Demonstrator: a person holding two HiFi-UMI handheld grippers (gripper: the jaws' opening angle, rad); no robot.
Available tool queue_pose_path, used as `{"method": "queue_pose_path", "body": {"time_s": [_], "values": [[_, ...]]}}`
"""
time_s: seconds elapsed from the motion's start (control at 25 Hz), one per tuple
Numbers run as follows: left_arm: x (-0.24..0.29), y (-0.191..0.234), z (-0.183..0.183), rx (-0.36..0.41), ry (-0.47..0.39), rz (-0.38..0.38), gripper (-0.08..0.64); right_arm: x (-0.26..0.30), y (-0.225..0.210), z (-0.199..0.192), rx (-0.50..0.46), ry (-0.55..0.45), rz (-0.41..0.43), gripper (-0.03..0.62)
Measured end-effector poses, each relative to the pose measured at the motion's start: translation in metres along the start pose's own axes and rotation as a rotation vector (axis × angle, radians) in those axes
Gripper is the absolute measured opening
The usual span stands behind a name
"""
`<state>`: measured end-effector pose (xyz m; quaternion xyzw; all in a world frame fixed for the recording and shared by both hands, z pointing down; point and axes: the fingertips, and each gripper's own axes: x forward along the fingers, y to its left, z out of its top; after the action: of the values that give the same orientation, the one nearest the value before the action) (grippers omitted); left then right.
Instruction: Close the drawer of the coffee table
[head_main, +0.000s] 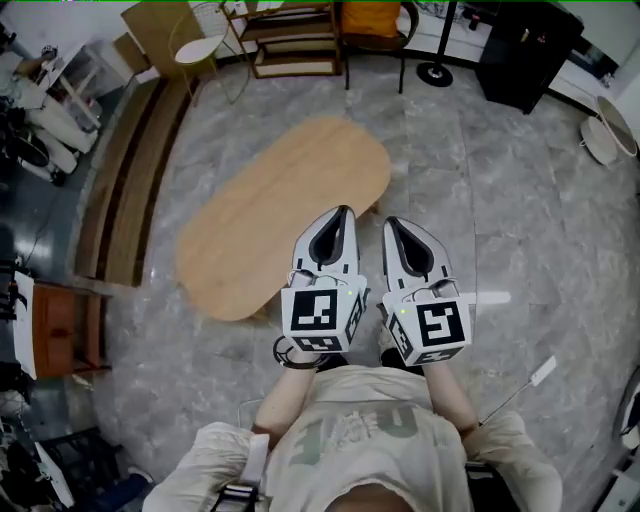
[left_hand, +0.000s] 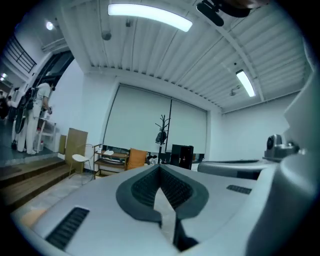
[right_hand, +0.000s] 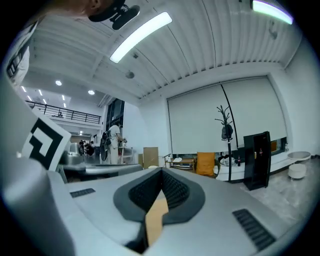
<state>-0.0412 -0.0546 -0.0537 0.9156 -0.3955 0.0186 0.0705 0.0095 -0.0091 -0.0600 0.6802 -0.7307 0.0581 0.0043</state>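
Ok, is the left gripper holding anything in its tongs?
No, the left gripper has its tongs shut tip to tip with nothing between them, and only the floor shows through the gap behind.

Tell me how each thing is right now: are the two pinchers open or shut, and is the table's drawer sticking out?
Left gripper: shut, holding nothing.
Right gripper: shut, holding nothing.
Coffee table: standing, no drawer shows sticking out from above.
Ceiling light: on.
White chair: upright, nobody on it.
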Motion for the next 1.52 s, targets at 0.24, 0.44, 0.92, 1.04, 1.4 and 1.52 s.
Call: {"method": "queue_pose_path", "body": {"time_s": [0.24,0.44,0.92,1.04,1.4,1.52], "values": [[-0.025,-0.022,-0.002,0.047,0.038,-0.082,0.008,-0.020,0.003,0.011,-0.036,-0.038,-0.082,0.006],[-0.027,-0.041,-0.004,0.073,0.030,-0.091,0.008,-0.034,-0.008,0.003,-0.041,-0.036,-0.071,0.006],[-0.023,-0.048,-0.008,0.032,0.023,-0.088,0.008,-0.043,-0.018,-0.008,-0.057,0.023,-0.081,0.006],[-0.024,-0.051,-0.013,-0.020,0.014,-0.070,0.008,-0.047,-0.021,-0.010,-0.019,0.061,-0.080,0.006],[-0.032,-0.045,-0.018,-0.008,0.013,-0.060,0.008,-0.043,-0.016,-0.027,-0.003,0.070,-0.038,0.006],[-0.032,-0.050,-0.029,-0.011,0.039,-0.057,0.008,-0.050,-0.028,-0.031,0.006,0.065,-0.045,0.006]]}}
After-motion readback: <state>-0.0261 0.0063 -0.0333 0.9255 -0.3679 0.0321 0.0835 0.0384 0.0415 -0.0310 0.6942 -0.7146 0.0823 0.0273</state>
